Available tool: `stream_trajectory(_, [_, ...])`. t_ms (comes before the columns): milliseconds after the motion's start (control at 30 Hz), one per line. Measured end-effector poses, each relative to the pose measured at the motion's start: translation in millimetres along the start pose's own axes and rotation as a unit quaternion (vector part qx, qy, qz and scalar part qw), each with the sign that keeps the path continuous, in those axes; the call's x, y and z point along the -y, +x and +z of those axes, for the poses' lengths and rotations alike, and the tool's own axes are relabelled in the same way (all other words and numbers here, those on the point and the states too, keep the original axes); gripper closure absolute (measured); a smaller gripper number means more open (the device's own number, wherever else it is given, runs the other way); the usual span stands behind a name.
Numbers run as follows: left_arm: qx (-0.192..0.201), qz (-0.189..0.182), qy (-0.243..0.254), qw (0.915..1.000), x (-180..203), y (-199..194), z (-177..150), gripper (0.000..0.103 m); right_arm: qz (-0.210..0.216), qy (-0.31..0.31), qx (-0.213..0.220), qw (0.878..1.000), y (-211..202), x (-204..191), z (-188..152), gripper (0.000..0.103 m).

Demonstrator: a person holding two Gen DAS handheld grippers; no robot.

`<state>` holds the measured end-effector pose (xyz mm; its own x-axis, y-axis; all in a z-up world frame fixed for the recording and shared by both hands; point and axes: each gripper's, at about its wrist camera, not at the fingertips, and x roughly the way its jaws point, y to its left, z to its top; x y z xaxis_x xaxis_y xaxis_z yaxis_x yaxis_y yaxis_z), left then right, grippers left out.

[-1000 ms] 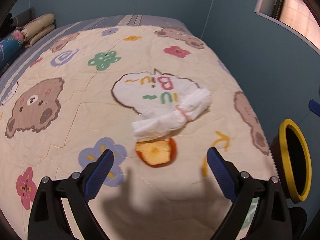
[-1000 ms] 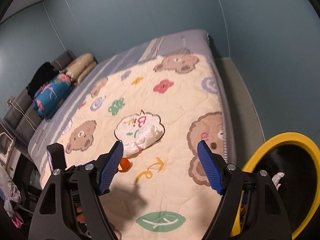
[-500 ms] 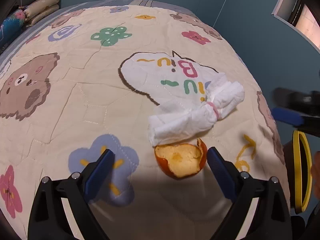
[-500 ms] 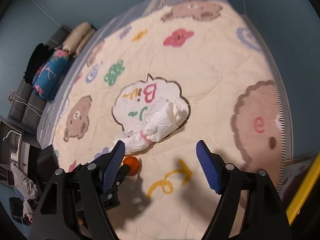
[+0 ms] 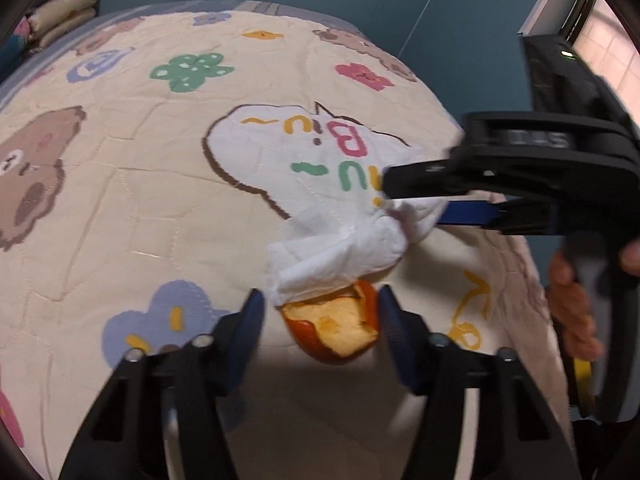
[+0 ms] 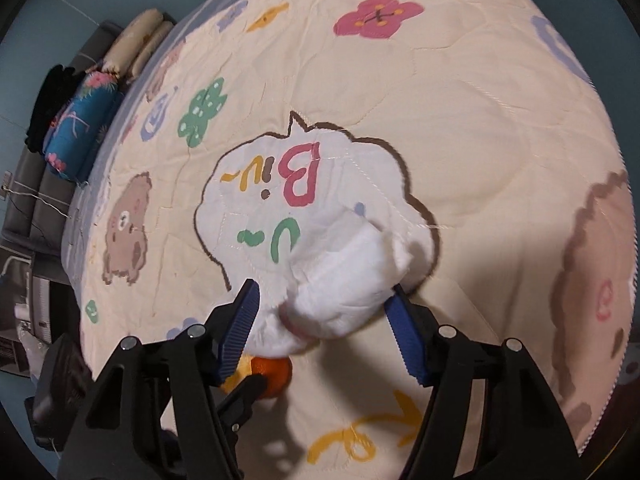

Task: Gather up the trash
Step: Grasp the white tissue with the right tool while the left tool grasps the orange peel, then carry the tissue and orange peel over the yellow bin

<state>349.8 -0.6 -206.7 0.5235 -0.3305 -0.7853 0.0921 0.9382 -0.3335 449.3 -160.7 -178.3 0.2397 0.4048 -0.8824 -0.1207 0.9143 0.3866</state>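
Note:
An orange peel [image 5: 334, 332] lies on the patterned quilt [image 5: 132, 208], touching a crumpled white diaper-like bundle [image 5: 340, 252]. My left gripper [image 5: 322, 312] is open with its jaws on either side of the peel. In the right wrist view my right gripper [image 6: 324, 312] is open around the white bundle [image 6: 340, 292], with the peel [image 6: 270, 372] just below it. The right gripper also shows in the left wrist view [image 5: 416, 196] at the bundle's right end.
A yellow-rimmed bin [image 5: 582, 384] stands off the bed's right side, mostly hidden by the hand. Pillows and folded bedding [image 6: 84, 120] lie at the far head end. The teal wall [image 5: 460, 32] is close beyond the bed.
Both grippers have moved down and in. The left jaws have narrowed around the peel. The right gripper has reached the white bundle and now straddles it.

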Motion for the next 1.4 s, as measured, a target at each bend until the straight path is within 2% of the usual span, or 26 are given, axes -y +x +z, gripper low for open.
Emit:
stream_trajectory(67, [-0.002, -0.007, -0.002, 1.0, 1, 3, 1, 0.068, -0.013, -0.007, -0.007, 1.0, 9, -5, 4, 0.052])
stream_trajectory(100, [0.0, -0.007, -0.002, 1.0, 2, 3, 1, 0.071, -0.023, -0.011, -0.008, 1.0, 13, -8, 5, 0.059])
stream_trajectory(133, [0.004, -0.005, -0.001, 1.0, 2, 2, 0, 0.08, -0.034, -0.016, -0.009, 0.999, 15, -11, 7, 0.064])
stream_trajectory(167, [0.006, 0.0, 0.002, 1.0, 3, 2, 0, 0.094, -0.043, -0.022, -0.009, 0.999, 17, -14, 7, 0.076])
stream_trajectory(300, [-0.002, -0.008, -0.008, 0.9999, -1, 4, -5, 0.095, -0.042, -0.027, -0.011, 0.999, 21, -17, 10, 0.086])
stream_trajectory(500, [0.007, -0.017, 0.003, 0.9998, 8, -8, -7, 0.095, -0.024, -0.023, 0.007, 0.999, 15, -20, 10, 0.088])
stream_trajectory(633, [0.013, -0.034, 0.01, 0.9993, 13, -23, -10, 0.096, -0.015, -0.021, 0.038, 0.999, -3, -22, 13, 0.088])
stream_trajectory(867, [0.014, -0.059, 0.025, 0.9978, 26, -41, -20, 0.096, 0.003, -0.005, 0.098, 0.995, -45, -20, 20, 0.088])
stream_trajectory(1033, [0.034, -0.064, 0.033, 0.9968, 32, -62, -21, 0.096, 0.014, 0.0, 0.131, 0.991, -80, -14, 17, 0.088])
stream_trajectory(1400, [0.079, -0.041, 0.052, 0.9946, 43, -112, -17, 0.096, 0.049, -0.003, 0.196, 0.979, -166, -5, -17, 0.088])
